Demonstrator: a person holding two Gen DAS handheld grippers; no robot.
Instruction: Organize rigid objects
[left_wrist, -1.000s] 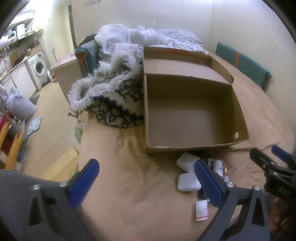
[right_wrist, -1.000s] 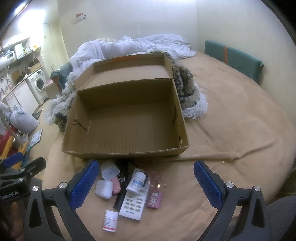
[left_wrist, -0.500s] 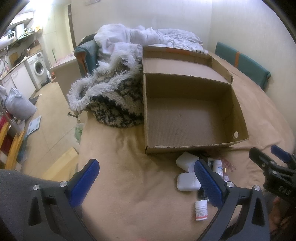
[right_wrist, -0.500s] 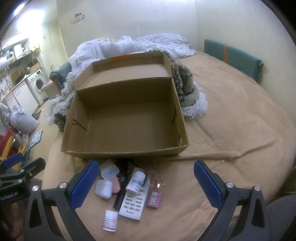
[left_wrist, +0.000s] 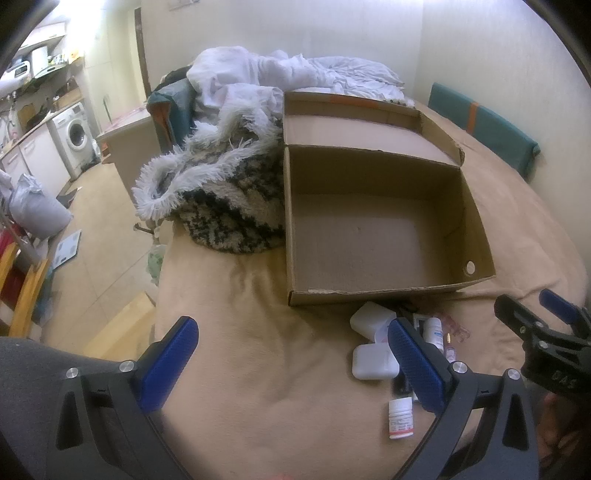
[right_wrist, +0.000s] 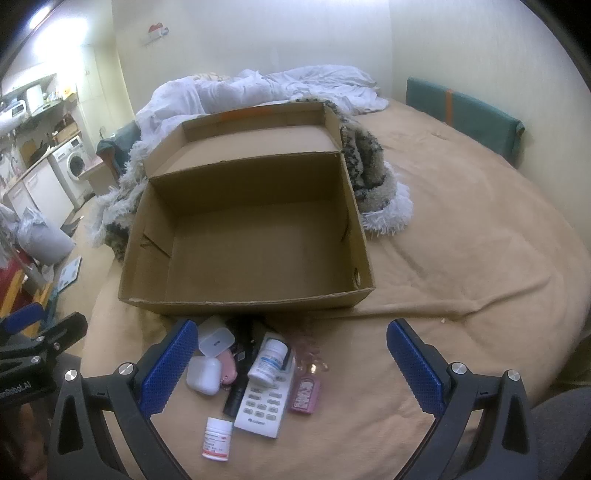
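Observation:
An empty open cardboard box (right_wrist: 258, 299) (left_wrist: 369, 297) sits on the tan bed cover. In front of it lies a pile of small items: a white remote (right_wrist: 264, 404), a white pill bottle (right_wrist: 271, 360) resting on it, a small red-labelled bottle (right_wrist: 217, 438) (left_wrist: 400, 419), a white earbud case (right_wrist: 204, 374) (left_wrist: 373, 362), a white charger (right_wrist: 216, 341) (left_wrist: 372, 319), a pink sanitizer bottle (right_wrist: 306, 394) and a black stick (right_wrist: 234, 400). My right gripper (right_wrist: 291, 363) hangs open above the pile. My left gripper (left_wrist: 291, 363) is open over bare cover, left of the pile.
A fringed patterned blanket (left_wrist: 221, 192) and white bedding (right_wrist: 258, 88) crowd the box's far side. A green cushion (right_wrist: 461, 110) leans on the right wall. The bed edge drops to the floor (left_wrist: 92, 221) on the left, with a washing machine (left_wrist: 75, 134) beyond.
Both views have shifted only slightly. The pink sanitizer bottle looks more upright and clearer than one second ago. Nothing was picked up.

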